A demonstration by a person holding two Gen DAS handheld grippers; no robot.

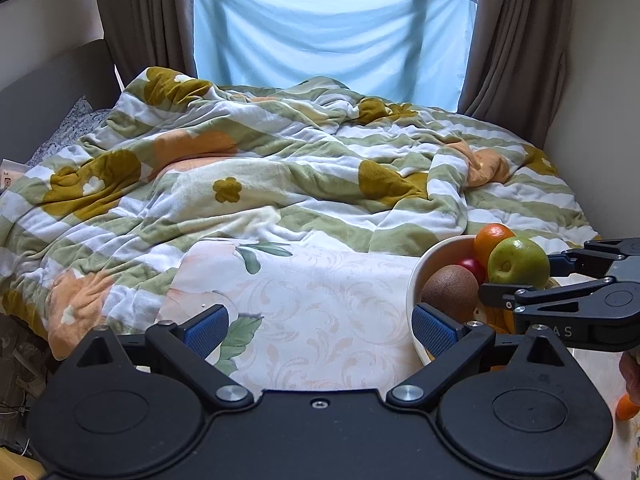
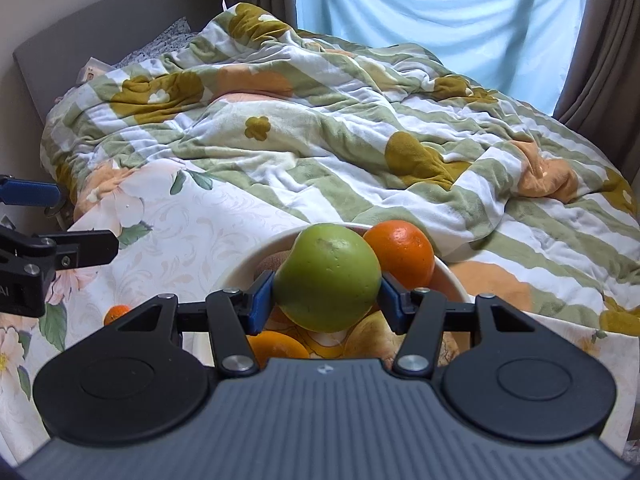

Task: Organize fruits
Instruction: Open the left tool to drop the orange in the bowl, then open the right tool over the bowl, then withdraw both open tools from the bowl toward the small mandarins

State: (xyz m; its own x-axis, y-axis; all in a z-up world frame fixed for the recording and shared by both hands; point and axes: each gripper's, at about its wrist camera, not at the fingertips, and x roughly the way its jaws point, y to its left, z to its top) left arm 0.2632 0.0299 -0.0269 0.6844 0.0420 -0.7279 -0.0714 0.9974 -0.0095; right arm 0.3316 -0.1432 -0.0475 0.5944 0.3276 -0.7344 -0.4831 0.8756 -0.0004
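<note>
My right gripper [image 2: 326, 302] is shut on a green apple [image 2: 328, 276], its blue pads pressing both sides, just above a cream bowl [image 2: 452, 276]. The bowl holds an orange [image 2: 400, 256], a kiwi [image 2: 272, 262], another orange [image 2: 276, 346] and a yellowish fruit [image 2: 368, 340]. In the left wrist view the apple [image 1: 518, 262] hangs over the bowl [image 1: 416, 280], above the kiwi [image 1: 450, 284], a red fruit [image 1: 472, 266] and the orange [image 1: 492, 240]. My left gripper [image 1: 320, 328] stands open and empty over the floral sheet, left of the bowl.
The bowl sits on a floral sheet [image 1: 320, 300] at the near end of a bed. A rumpled striped blanket [image 1: 280, 168] covers the far part. A small orange [image 2: 116, 314] lies on the sheet left of the bowl. Curtains and a window stand behind.
</note>
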